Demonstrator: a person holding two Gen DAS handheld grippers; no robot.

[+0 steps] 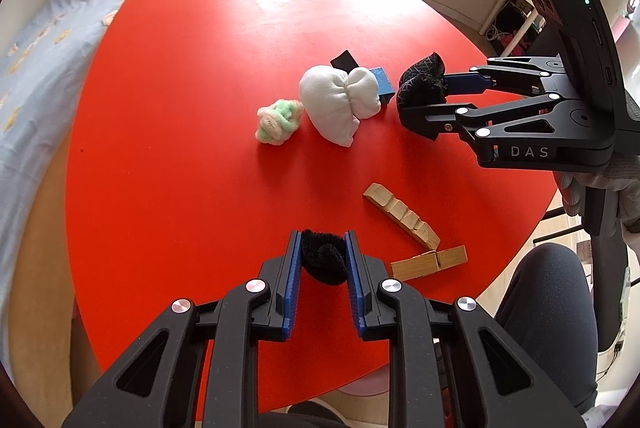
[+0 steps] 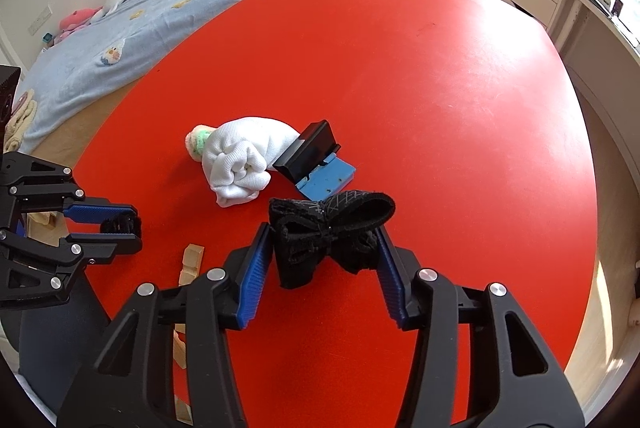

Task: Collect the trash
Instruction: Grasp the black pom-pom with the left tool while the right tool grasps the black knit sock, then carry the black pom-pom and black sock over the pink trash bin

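My left gripper [image 1: 323, 248] pinches a black fuzzy ball [image 1: 323, 262] between its blue pads, just above the red table [image 1: 192, 108]. My right gripper [image 2: 325, 252] clamps a black patterned cloth bundle [image 2: 332, 232]. Two wooden blocks [image 1: 404, 214] lie near the left fingers. Farther out sit a rolled white sock [image 1: 338, 104], a green-white yarn wad [image 1: 278, 119], and a black-and-blue holder [image 2: 316, 158].

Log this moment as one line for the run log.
left gripper: shut on black fuzzy ball | right gripper: shut on black strap | on table: white sock, wood blocks
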